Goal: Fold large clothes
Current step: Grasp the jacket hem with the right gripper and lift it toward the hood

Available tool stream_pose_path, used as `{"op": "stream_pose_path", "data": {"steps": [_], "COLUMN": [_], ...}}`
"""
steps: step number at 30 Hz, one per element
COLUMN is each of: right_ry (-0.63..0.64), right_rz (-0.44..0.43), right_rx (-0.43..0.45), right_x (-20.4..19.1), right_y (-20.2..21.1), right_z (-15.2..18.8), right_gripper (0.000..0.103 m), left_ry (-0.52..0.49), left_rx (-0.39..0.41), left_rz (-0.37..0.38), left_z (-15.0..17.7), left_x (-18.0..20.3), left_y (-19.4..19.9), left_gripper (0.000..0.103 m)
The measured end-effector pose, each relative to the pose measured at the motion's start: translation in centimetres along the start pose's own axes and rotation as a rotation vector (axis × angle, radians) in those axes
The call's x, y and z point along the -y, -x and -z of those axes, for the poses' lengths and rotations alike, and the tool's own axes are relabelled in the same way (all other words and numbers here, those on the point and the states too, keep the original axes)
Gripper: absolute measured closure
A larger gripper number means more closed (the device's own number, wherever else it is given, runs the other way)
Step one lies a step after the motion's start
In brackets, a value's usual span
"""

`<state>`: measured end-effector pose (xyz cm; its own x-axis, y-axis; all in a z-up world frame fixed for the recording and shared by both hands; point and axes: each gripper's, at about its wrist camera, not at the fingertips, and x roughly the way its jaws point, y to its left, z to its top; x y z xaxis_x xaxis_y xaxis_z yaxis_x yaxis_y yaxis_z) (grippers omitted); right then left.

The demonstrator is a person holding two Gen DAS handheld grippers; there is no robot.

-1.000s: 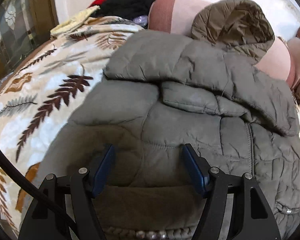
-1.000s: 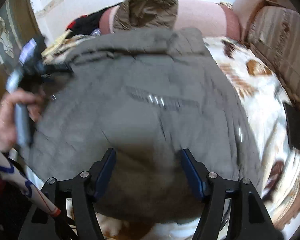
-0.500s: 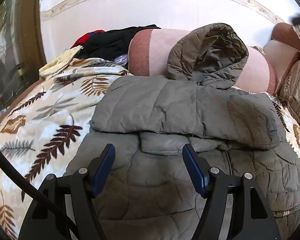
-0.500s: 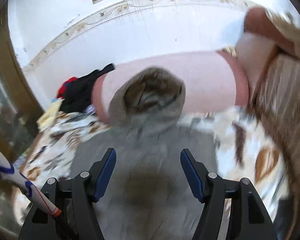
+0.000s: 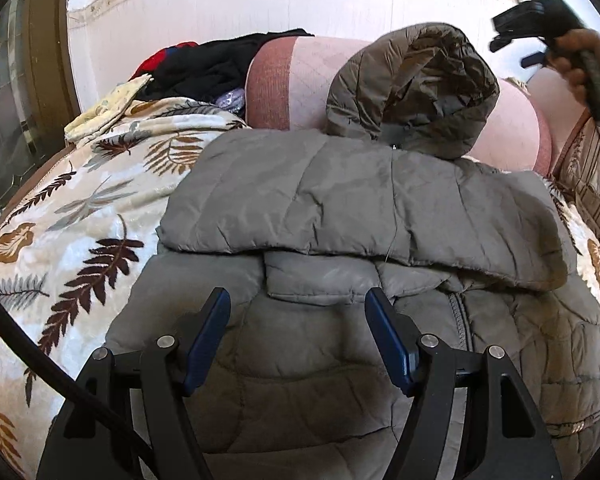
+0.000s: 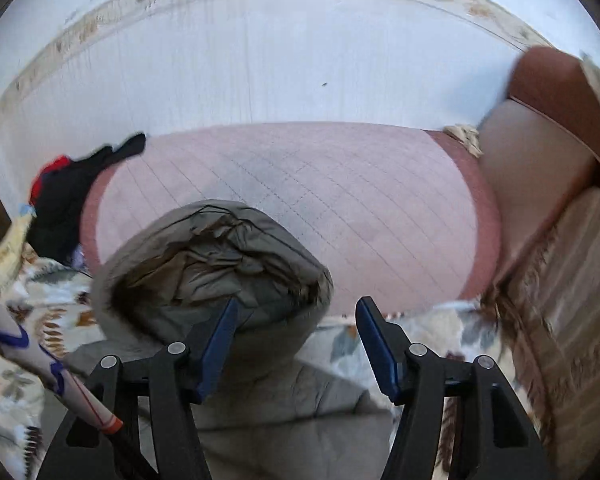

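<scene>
Jacket (image 5: 340, 208) lies on bed (image 5: 60, 240), hood (image 6: 216, 264) against headboard edge. Left claw (image 5: 298, 336) open above jacket, empty. Right claw (image 6: 296, 340) just narrowed, empty, over hood.

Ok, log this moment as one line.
stage: sleeve folded across olive quilted hooded jacket | hood: propped against pink bolster | left gripper: open, empty | right gripper: open, empty, closing slightly

Leaf-print bed (image 5: 52, 240), grey jacket (image 5: 340, 208) on it
</scene>
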<state>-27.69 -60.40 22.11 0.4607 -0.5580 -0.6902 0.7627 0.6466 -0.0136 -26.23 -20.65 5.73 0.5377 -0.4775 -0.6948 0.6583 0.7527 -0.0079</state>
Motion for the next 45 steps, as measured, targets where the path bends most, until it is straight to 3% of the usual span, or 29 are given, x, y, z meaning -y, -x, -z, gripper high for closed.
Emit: {"op": "stream_pose_path", "data": {"steps": [4, 8, 10, 11, 12, 16, 21, 26, 31, 34, 38, 41, 45], "right_ry": [0.148, 0.177, 0.188, 0.187, 0.179, 0.139, 0.174, 0.231, 0.264, 0.324, 0.342, 0.271, 0.281], "right_rz": [0.076, 0.089, 0.101, 0.104, 0.097, 0.027, -0.078, -0.168, -0.258, -0.266, -0.221, -0.23, -0.241], "right_rx": [0.018, 0.016, 0.023, 0.024, 0.027, 0.104, 0.175, 0.213, 0.173, 0.118, -0.013, -0.085, -0.076], "right_x": [-2.0, -2.6, -2.8, -2.9, -2.9, -2.9, -4.4, -6.1, -7.4, -8.8, -9.9, -9.9, -10.1], "right_y": [-3.3, -6.1, -7.1, -7.4, -7.4, -4.2, 3.3, 10.4, 14.8, 14.5, 8.3, 5.0, 5.0], "right_z": [-1.7, -2.6, -2.5, -2.4, -2.0, -0.5, 3.7, 10.2, 18.7, 24.6, 30.1, 31.0, 31.0], "right_gripper": [0.037, 0.038, 0.069, 0.09, 0.094, 0.097, 0.098, 0.098, 0.099, 0.099, 0.099, 0.099, 0.099], "left_ry": [-0.002, -0.011, -0.014, -0.013, -0.011, -0.001, 0.024, 0.076, 0.145, 0.164, 0.2, 0.217, 0.128], "left_rx": [-0.022, -0.049, -0.062, -0.066, -0.069, -0.057, -0.037, -0.007, 0.02, 0.041, 0.059, 0.084, 0.08], "left_rz": [0.006, 0.01, 0.011, 0.011, 0.012, 0.013, 0.023, 0.016, 0.001, 0.009, 0.062, 0.131, 0.207], "left_z": [0.1, 0.3, 0.4, 0.4, 0.3, 0.2, -0.1, -1.0, -2.0, -2.8, -4.7, -5.8, -6.3], "left_x": [0.2, 0.6, 0.6, 0.6, 0.5, 0.3, -0.3, -2.1, -4.3, -4.8, -4.8, -3.8, -0.5], "left_y": [-0.8, -1.6, -1.9, -2.1, -2.2, -1.8, -1.1, -0.4, -0.2, -0.3, -1.0, -0.9, -1.9], "left_gripper": [0.034, 0.034, 0.034, 0.034, 0.034, 0.034, 0.034, 0.034, 0.034, 0.034, 0.034, 0.034, 0.034]}}
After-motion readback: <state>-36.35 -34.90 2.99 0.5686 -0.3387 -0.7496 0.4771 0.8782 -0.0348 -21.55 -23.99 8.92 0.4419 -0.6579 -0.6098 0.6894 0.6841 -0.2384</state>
